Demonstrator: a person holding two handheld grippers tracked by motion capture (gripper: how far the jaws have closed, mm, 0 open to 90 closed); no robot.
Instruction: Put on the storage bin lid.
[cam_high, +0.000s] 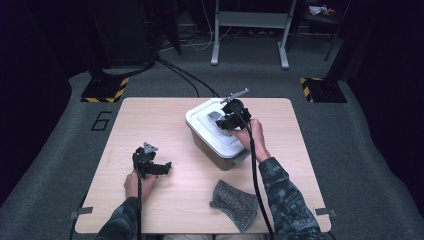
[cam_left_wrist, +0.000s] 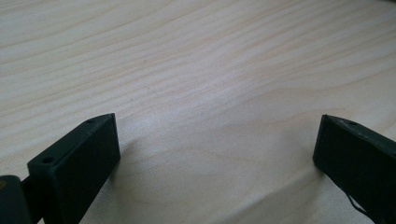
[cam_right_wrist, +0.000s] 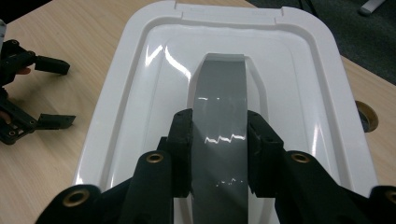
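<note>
Right now the right gripper (cam_right_wrist: 219, 135) has its two jaws pinching the grey handle (cam_right_wrist: 219, 93) on the white lid (cam_right_wrist: 299, 60) of the bin (cam_high: 215, 131). One jaw presses each side of the handle, which runs straight ahead between them along the middle of the lid. The lid looks seated flat on the bin all round, so I judge the grasp to be made but the lifting not begun; raising the lid off and setting it down somewhere remain to be done.

Off to the left of those jaws, across the bare wood, the left gripper (cam_high: 150, 165) rests low on the table (cam_high: 150, 115) with its jaws spread wide. In its own view nothing lies between them, only wood grain, and both tips sit just above or on the surface. It takes no part in the grasp yet.

A grey cloth (cam_high: 235, 202) lies on the table behind the right jaws, toward the person, apart from the bin. Whether it belongs to this work I cannot tell. The bin stands near the table's far middle, directly under the right jaws.
</note>
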